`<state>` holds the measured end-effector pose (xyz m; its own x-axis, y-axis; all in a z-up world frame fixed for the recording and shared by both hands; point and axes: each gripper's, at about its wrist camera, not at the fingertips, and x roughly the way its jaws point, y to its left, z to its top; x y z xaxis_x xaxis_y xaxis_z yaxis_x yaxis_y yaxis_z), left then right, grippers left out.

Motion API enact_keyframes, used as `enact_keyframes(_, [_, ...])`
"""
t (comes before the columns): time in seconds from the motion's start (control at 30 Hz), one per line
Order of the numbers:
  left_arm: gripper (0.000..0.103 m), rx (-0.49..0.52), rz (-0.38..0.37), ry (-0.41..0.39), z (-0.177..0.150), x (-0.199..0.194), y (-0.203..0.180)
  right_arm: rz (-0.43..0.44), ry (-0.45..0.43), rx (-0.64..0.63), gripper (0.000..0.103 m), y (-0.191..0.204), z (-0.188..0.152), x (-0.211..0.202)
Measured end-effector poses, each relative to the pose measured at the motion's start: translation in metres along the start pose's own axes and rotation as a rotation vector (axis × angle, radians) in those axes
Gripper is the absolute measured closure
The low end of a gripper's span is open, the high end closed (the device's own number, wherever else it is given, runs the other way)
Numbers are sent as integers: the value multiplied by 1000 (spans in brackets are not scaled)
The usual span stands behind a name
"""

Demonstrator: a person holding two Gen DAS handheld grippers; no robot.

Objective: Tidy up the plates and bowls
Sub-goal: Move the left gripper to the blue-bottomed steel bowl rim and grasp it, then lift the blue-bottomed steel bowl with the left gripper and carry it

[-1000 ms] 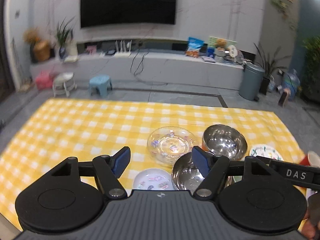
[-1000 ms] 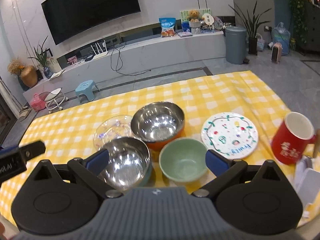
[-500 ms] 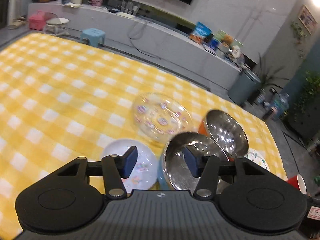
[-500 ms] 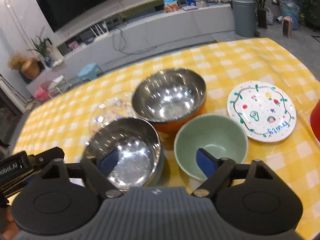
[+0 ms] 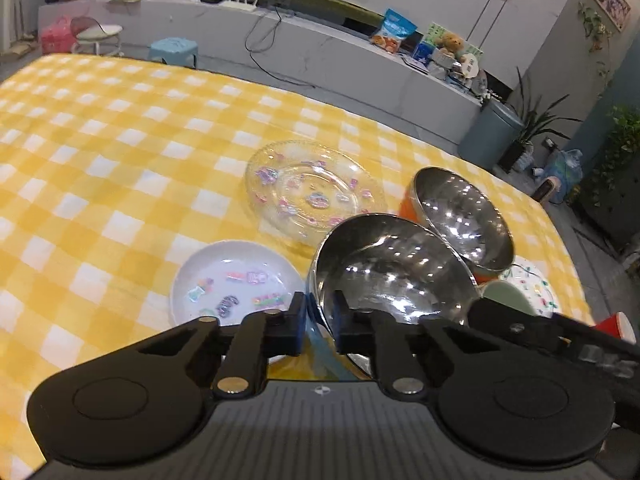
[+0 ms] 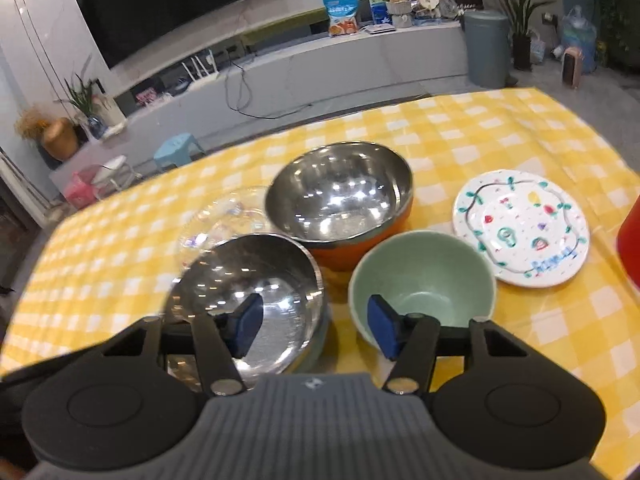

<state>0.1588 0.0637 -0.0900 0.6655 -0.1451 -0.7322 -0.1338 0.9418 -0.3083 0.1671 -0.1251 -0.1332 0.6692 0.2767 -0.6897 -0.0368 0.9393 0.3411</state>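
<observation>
Steel bowl's [image 5: 394, 268] rim between left tongs [image 5: 319, 322].

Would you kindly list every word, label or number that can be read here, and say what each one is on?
Nothing can be read with certainty.
Painted plate: a blue word near its rim, too blurred to read.
Small white plate: lettering on its stickers, too blurred to read.
Snack bag on the far shelf: print too small to read.
</observation>
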Motion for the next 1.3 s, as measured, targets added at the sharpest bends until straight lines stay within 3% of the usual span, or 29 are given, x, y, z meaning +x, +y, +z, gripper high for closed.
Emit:
enact_keyframes(0.23, [91, -8, -8, 30, 3, -4, 2, 56, 93, 51, 44, 0, -10, 2])
enact_keyframes(0.4, [90, -13, -25, 57, 2, -9, 7, 46, 142, 61, 47, 2, -18, 13])
enact_keyframes(0.47, [90, -10, -22, 56, 3, -8, 6, 22, 140, 32, 64, 5, -21, 17])
enact_keyframes(0.53, [90, -3, -21, 54, 3, -7, 5, 14, 127, 15, 70, 7, -24, 20])
enact_keyframes(0.7, [90, 4, -22, 47, 2, -6, 6, 9, 92, 18, 74, 3, -27, 21])
enact_keyframes(0.8, [92, 7, -44, -5, 0, -9, 6, -2, 92, 20, 78, 0, -27, 20])
enact_keyframes(0.9, [94, 54, -1, -38, 1, -14, 0, 28, 104, 51, 82, -2, -26, 19])
enact_keyframes(1.3, [92, 84, 12, -43, 4, -46, 0, 96, 50, 63, 87, 4, -16, -14])
